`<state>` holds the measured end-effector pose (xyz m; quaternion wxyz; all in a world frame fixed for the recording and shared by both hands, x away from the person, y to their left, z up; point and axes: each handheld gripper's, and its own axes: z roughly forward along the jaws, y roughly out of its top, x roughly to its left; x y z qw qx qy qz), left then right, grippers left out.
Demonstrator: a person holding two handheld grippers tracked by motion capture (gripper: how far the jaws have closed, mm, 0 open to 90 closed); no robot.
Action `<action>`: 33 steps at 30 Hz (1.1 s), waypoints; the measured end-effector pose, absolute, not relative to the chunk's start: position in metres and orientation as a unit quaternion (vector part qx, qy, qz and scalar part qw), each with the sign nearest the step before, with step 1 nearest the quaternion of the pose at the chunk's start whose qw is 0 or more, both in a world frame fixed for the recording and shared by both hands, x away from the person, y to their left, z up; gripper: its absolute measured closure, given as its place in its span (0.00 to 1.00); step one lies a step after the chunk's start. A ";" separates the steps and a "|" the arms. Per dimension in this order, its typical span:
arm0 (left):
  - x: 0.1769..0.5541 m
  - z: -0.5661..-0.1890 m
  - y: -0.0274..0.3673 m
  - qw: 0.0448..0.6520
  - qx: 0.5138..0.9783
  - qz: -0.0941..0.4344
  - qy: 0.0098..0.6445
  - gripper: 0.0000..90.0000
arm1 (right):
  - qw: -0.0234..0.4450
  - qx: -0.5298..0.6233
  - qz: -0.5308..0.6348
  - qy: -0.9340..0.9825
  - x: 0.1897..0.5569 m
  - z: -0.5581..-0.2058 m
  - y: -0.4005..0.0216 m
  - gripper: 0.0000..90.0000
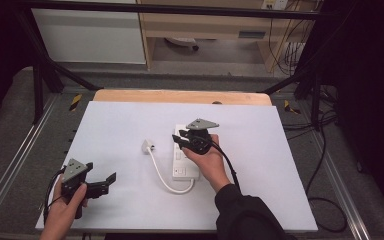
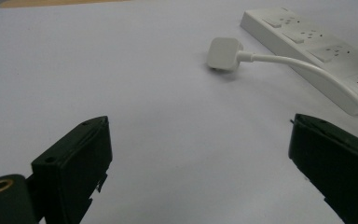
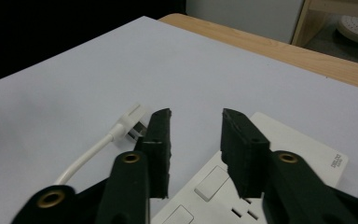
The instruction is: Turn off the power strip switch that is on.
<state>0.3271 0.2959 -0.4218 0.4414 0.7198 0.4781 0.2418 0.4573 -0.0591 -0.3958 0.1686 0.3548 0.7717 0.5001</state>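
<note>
The right gripper (image 1: 181, 140) hovers over the far half of a white rectangular plastic power strip (image 1: 186, 170) lying flat on the white table sheet (image 1: 260, 150); its jaws stand partly spread with nothing between them. To that gripper's left, apart from it, the strip's white plastic plug (image 1: 148, 146) rests on the sheet, its white cable (image 1: 162, 179) curving back to the strip's near end. The left gripper (image 1: 104, 183) sits well to the left, jaws wide apart and empty, with plug and strip ahead of it.

White power strip (image 1: 186, 157) lying flat mid-table, sockets up, its cord (image 1: 161, 175) curling to a plug (image 1: 147, 146), apparently unplugged.
</note>
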 end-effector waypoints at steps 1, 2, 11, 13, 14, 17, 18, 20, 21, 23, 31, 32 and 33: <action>0.327 -0.422 0.296 0.441 0.720 0.241 0.478 0.07 | 0.169 0.358 0.500 0.770 0.458 -0.395 -0.060 0.63; 0.327 -0.422 0.296 0.441 0.721 0.242 0.477 0.07 | 0.169 0.360 0.498 0.771 0.458 -0.395 -0.060 0.60; 0.326 -0.422 0.297 0.442 0.719 0.241 0.480 0.07 | 0.174 0.364 0.498 0.768 0.452 -0.389 -0.060 0.35; 0.326 -0.422 0.297 0.443 0.717 0.242 0.481 0.07 | 0.174 0.366 0.498 0.766 0.451 -0.386 -0.060 0.28; 0.327 -0.422 0.297 0.443 0.717 0.242 0.481 0.07 | 0.174 0.367 0.499 0.766 0.451 -0.385 -0.060 0.25; 0.327 -0.421 0.297 0.444 0.717 0.240 0.481 0.07 | 0.180 0.369 0.497 0.765 0.450 -0.381 -0.060 0.17; 0.327 -0.421 0.297 0.445 0.716 0.240 0.481 0.07 | 0.182 0.369 0.497 0.764 0.450 -0.380 -0.060 0.14; 0.327 -0.421 0.298 0.446 0.716 0.240 0.481 0.07 | 0.187 0.372 0.495 0.763 0.451 -0.379 -0.060 0.11; 0.327 -0.421 0.298 0.446 0.715 0.240 0.482 0.07 | 0.192 0.372 0.494 0.762 0.452 -0.378 -0.060 0.09; 0.327 -0.421 0.299 0.447 0.713 0.239 0.484 0.07 | 0.199 0.377 0.490 0.760 0.452 -0.377 -0.060 0.07; 0.326 -0.421 0.299 0.448 0.713 0.238 0.484 0.07 | 0.207 0.399 0.486 0.749 0.451 -0.370 -0.066 0.06; 0.326 -0.421 0.299 0.447 0.713 0.238 0.484 0.07 | 0.206 0.398 0.488 0.749 0.451 -0.369 -0.067 0.05; 0.326 -0.421 0.299 0.447 0.713 0.239 0.484 0.07 | 0.205 0.398 0.489 0.748 0.451 -0.368 -0.068 0.05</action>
